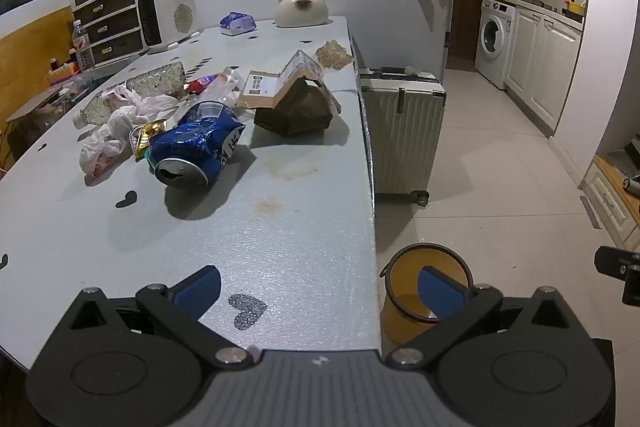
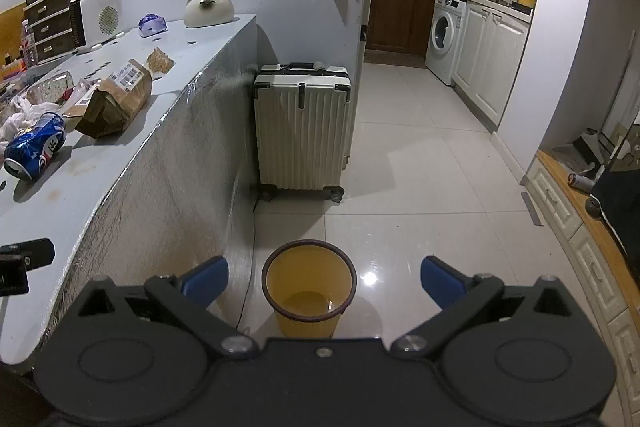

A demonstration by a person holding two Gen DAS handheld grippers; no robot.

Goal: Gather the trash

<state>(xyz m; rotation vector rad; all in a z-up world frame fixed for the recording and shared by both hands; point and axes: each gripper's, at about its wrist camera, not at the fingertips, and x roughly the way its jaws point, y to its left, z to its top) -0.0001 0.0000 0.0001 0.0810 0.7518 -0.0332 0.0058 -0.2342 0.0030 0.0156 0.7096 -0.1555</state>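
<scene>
Both tools, left point(image 1: 320, 287) and right point(image 2: 324, 277), gaped empty; nothing binned; crushed can point(image 1: 192, 151) at eleven o'clock needed grasping.

Crushed blue can point(image 1: 196, 147) on table; yellow bin point(image 2: 309, 290) on floor.

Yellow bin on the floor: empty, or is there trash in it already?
Empty. The right wrist view looks straight into the yellow bin and shows only its bare bottom; no trash inside.

Blue crushed can point(image 1: 195, 147), yellow bin point(image 2: 309, 293), ribbed white suitcase point(image 2: 303, 131)
</scene>
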